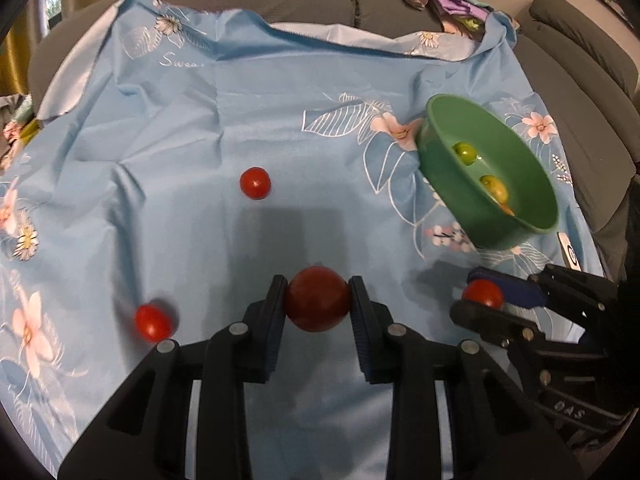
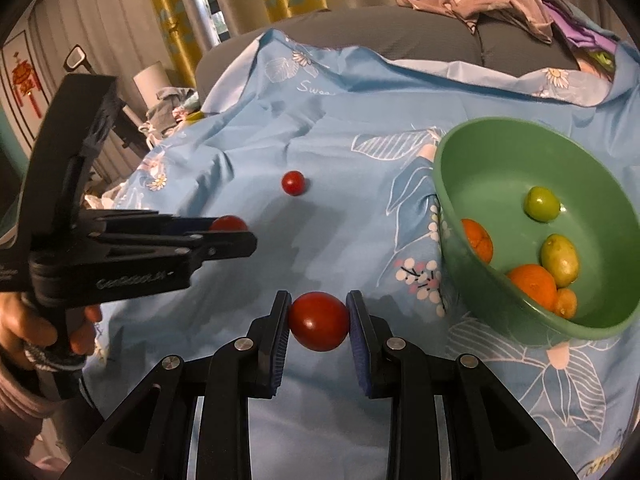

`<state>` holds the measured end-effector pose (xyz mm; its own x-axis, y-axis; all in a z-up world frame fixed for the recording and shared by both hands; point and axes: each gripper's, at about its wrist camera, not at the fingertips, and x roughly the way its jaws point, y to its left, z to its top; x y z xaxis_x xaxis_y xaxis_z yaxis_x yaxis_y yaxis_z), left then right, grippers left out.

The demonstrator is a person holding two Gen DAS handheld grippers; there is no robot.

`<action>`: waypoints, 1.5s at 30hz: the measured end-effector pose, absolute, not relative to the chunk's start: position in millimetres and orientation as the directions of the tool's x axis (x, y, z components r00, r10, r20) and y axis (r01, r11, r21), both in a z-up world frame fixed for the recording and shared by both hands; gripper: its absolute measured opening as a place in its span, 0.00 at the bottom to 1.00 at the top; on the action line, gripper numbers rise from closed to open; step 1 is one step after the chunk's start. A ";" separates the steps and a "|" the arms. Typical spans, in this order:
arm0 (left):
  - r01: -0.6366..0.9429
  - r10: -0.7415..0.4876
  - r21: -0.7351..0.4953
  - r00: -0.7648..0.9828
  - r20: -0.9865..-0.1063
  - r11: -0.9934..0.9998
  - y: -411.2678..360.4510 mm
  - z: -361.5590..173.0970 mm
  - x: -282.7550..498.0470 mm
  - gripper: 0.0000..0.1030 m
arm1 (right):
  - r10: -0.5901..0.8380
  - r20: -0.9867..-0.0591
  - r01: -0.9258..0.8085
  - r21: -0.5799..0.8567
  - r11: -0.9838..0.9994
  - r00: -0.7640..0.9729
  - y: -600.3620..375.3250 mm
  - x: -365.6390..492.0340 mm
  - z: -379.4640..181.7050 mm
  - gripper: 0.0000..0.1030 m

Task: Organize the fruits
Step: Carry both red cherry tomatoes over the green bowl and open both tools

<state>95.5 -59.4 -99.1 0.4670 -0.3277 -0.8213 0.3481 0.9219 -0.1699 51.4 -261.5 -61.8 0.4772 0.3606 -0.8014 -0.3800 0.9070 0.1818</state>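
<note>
**Both grippers hold a red tomato beside the green bowl**

Left wrist view: the left gripper (image 1: 317, 300) has its fingers (image 1: 276, 312) narrowed onto a red tomato (image 1: 317, 299), the pads pressing its two sides above the blue floral cloth (image 1: 200, 120). Left of the green bowl (image 1: 486, 178) lie two loose tomatoes, a far one (image 1: 255, 183) and a near one (image 1: 153, 322). The right gripper (image 1: 482, 294) shows just below the bowl, pinching a smaller tomato (image 1: 483, 294). Only two green fruits (image 1: 464, 153) and a sliver of orange show inside the tilted bowl.

Right wrist view: the right gripper (image 2: 319, 322) pinches its own tomato (image 2: 319, 321) between closed-in fingers (image 2: 358, 328), left of the bowl (image 2: 452, 216). Here the bowl's inside is open to view: three oranges (image 2: 534, 284) and two green fruits (image 2: 541, 203). A hand (image 2: 28, 328) carries the left gripper (image 2: 234, 236), farther left of the bowl. The near loose tomato is not seen here.
</note>
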 end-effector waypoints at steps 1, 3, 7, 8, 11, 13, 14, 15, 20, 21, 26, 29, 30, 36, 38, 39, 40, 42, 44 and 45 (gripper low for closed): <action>0.349 -0.327 -0.167 0.472 -0.819 0.922 -58.8 -96.5 91.5 0.30 | 0.362 -0.798 -0.382 0.180 0.906 0.482 -261.4 48.7 -58.7 0.29; 0.348 -0.326 -0.162 0.484 -0.812 0.923 -58.2 -90.2 81.6 0.30 | 0.366 -0.792 -0.386 0.180 0.905 0.489 -261.8 44.9 -54.2 0.29; 0.352 -0.321 -0.148 0.506 -0.800 0.924 -58.0 -80.2 67.4 0.30 | 0.371 -0.778 -0.394 0.174 0.902 0.507 -261.3 34.8 -42.3 0.29; 0.353 -0.322 -0.147 0.510 -0.797 0.924 -58.5 -78.3 64.6 0.30 | 0.372 -0.775 -0.396 0.172 0.902 0.511 -261.6 32.8 -39.4 0.29; 0.360 -0.329 -0.147 0.519 -0.789 0.921 -60.2 -71.9 56.7 0.30 | 0.369 -0.763 -0.399 0.159 0.903 0.531 -263.1 25.6 -30.2 0.29; 0.366 -0.328 -0.140 0.524 -0.786 0.920 -63.5 -69.2 52.2 0.30 | 0.371 -0.755 -0.402 0.156 0.902 0.540 -264.3 21.9 -25.2 0.29; 0.370 -0.330 -0.139 0.526 -0.784 0.919 -65.2 -67.6 50.3 0.30 | 0.371 -0.753 -0.402 0.154 0.903 0.543 -265.2 20.4 -23.8 0.29; 0.372 -0.333 -0.140 0.527 -0.782 0.918 -65.8 -66.2 48.3 0.30 | 0.370 -0.751 -0.401 0.153 0.903 0.547 -266.0 19.0 -22.2 0.29; 0.396 -0.343 -0.129 0.535 -0.772 0.909 -74.4 -57.5 41.5 0.30 | 0.367 -0.742 -0.398 0.147 0.905 0.561 -270.3 15.3 -15.8 0.29; 0.402 -0.344 -0.125 0.537 -0.770 0.907 -76.7 -55.5 40.6 0.30 | 0.367 -0.739 -0.396 0.146 0.906 0.565 -271.3 14.3 -14.5 0.29; 0.429 -0.355 -0.111 0.545 -0.760 0.896 -88.6 -46.2 39.1 0.30 | 0.360 -0.721 -0.379 0.145 0.914 0.592 -281.8 12.1 -7.0 0.29; 0.451 -0.364 -0.100 0.550 -0.752 0.887 -98.2 -40.4 39.4 0.30 | 0.352 -0.712 -0.364 0.144 0.920 0.608 -289.3 12.4 -3.9 0.29; 0.459 -0.367 -0.095 0.551 -0.749 0.883 -101.4 -38.7 39.9 0.30 | 0.350 -0.710 -0.360 0.144 0.922 0.611 -291.2 12.5 -3.2 0.29; 0.497 -0.379 -0.075 0.545 -0.748 0.865 -118.6 -35.6 44.7 0.30 | 0.332 -0.700 -0.329 0.146 0.933 0.632 -304.6 15.3 -1.3 0.29; 0.508 -0.383 -0.070 0.543 -0.748 0.858 -124.2 -34.9 46.4 0.30 | 0.325 -0.698 -0.318 0.145 0.937 0.638 -309.0 17.0 -1.1 0.29; 0.513 -0.384 -0.069 0.541 -0.748 0.856 -126.2 -34.3 47.2 0.30 | 0.321 -0.696 -0.312 0.146 0.939 0.642 -311.5 17.9 -0.7 0.29; 0.518 -0.386 -0.066 0.541 -0.747 0.853 -129.5 -33.5 48.5 0.30 | 0.319 -0.694 -0.306 0.148 0.940 0.645 -314.1 18.8 -0.5 0.29; 0.528 -0.390 -0.061 0.540 -0.745 0.847 -134.7 -31.8 51.0 0.30 | 0.312 -0.692 -0.295 0.147 0.944 0.651 -319.0 20.0 0.0 0.29; 0.539 -0.396 -0.057 0.539 -0.743 0.841 -141.8 -30.0 54.4 0.30 | 0.305 -0.690 -0.284 0.149 0.947 0.657 -324.5 21.8 0.1 0.29; 0.543 -0.399 -0.057 0.538 -0.743 0.838 -143.7 -29.6 55.8 0.30 | 0.299 -0.689 -0.277 0.147 0.950 0.660 -327.1 22.8 0.3 0.29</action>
